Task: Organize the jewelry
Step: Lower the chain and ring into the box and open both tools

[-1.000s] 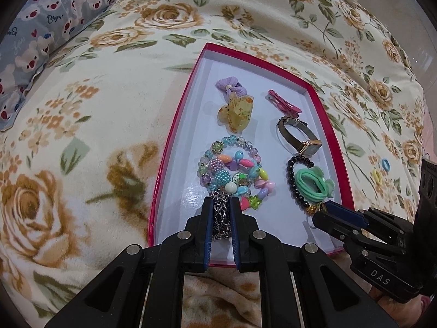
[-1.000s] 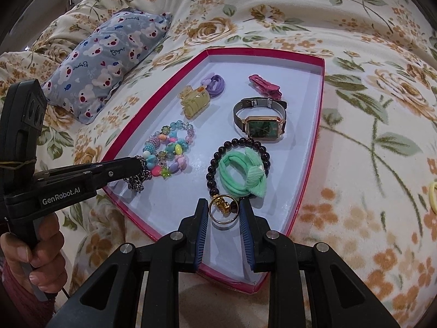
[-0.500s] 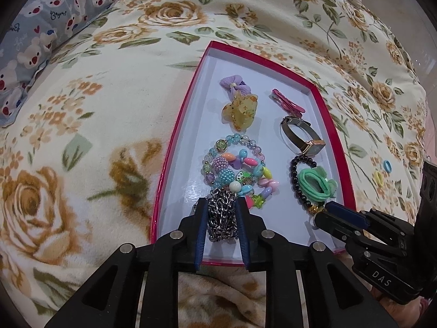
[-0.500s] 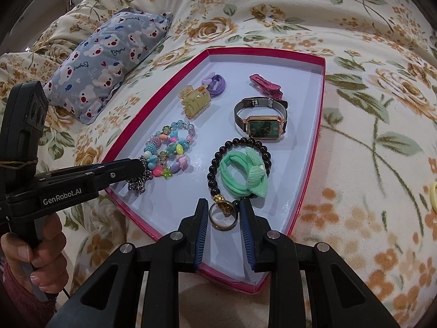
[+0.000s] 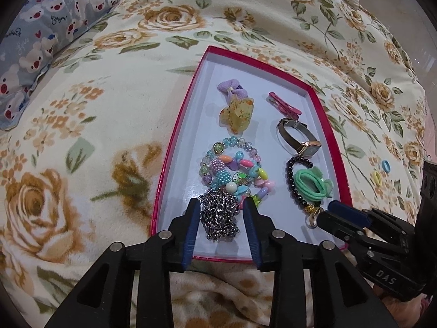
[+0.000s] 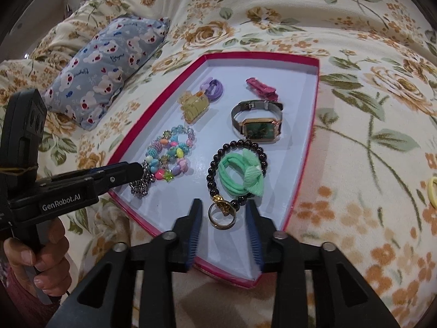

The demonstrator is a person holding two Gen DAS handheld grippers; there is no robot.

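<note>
A red-rimmed white tray [image 5: 174,142] [image 6: 314,125] lies on a flowered blanket. My left gripper [image 5: 220,202] [image 6: 139,170] is over its near left corner, jaws opening. A silver chain [image 5: 218,216] [image 6: 140,184] lies heaped on the tray floor between them, free of the pads. My right gripper [image 6: 223,203] [image 5: 325,213] is at the near right corner, jaws also opening. A gold ring [image 6: 221,216] lies flat between them, untouched. Just beyond it are a black bead bracelet [image 6: 236,145] and a green hair tie [image 6: 241,176].
The tray also holds colourful bead bracelets [image 5: 235,169], a watch [image 6: 259,125], a pink clip [image 6: 262,88], a yellow claw clip [image 5: 237,113] and a purple bow [image 5: 232,88]. A bear-print pillow [image 6: 109,63] lies far left. Small hair rings [image 5: 381,173] lie on the blanket right of the tray.
Both pairs of jaws have spread. The chain has dropped from the left gripper into a heap on the tray. The ring has left the right gripper's pads and lies flat.
</note>
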